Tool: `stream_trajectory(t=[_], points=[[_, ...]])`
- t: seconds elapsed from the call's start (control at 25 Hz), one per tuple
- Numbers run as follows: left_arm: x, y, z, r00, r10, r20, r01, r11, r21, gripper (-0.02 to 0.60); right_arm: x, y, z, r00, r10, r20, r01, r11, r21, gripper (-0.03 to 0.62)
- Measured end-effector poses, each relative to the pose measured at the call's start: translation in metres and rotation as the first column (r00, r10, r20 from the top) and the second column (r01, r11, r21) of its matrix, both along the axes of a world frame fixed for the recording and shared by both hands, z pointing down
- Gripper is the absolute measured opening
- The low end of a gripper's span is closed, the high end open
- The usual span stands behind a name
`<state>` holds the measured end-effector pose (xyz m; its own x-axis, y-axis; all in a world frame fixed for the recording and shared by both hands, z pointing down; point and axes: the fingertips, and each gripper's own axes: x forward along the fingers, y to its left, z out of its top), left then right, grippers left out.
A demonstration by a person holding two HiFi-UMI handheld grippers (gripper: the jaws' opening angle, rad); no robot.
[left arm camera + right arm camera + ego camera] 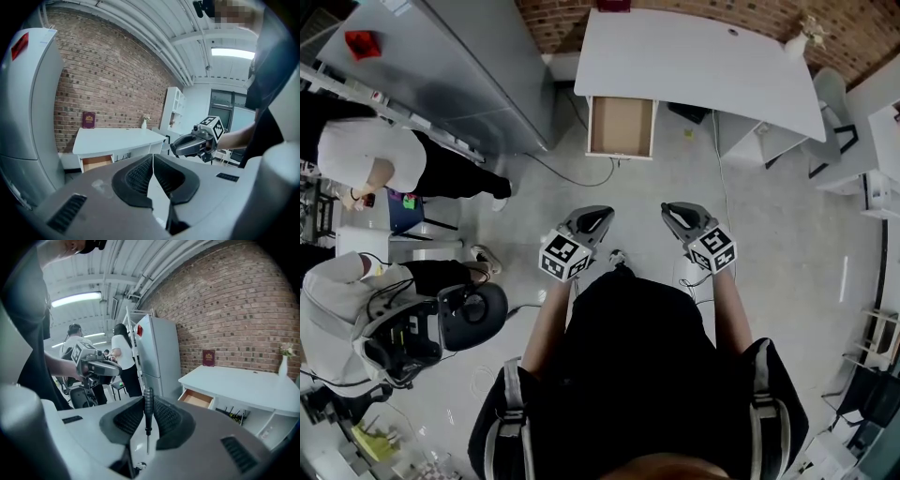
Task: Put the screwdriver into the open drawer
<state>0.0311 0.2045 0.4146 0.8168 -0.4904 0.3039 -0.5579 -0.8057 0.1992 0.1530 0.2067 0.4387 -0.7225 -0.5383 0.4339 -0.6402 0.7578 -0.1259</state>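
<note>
Right gripper (679, 213) clenched on screwdriver (147, 411), left gripper (153, 164) closed and empty, open drawer (622, 127) under white desk (694, 56)

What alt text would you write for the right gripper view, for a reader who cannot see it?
The right gripper is shut on a black-handled screwdriver, its shaft pointing back toward the camera. Beyond it stands a white desk with an open drawer against a brick wall; the left gripper shows at the left.

A dark-handled screwdriver (148, 411) is gripped upright between the fingers (171, 420), tip down. The open drawer (197, 399) is seen well beyond them.
</note>
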Motion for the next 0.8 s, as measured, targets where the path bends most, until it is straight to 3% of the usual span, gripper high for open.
stream_trajectory(t=[0.44, 0.8], points=[[-0.053, -0.035, 0.007, 1.0, -0.019, -0.019, 0.02, 1.0, 0.007, 0.017, -0.043, -0.04, 0.006, 1.0, 0.0, -0.023, 0.001, 1.0, 0.012, 0.123], [-0.072, -0.041, 0.017, 0.998, -0.042, -0.051, 0.042, 0.999, -0.009, 0.017, -0.057, -0.043, 0.021, 0.998, -0.023, -0.059, 0.022, 1.0, -0.02, 0.123]])
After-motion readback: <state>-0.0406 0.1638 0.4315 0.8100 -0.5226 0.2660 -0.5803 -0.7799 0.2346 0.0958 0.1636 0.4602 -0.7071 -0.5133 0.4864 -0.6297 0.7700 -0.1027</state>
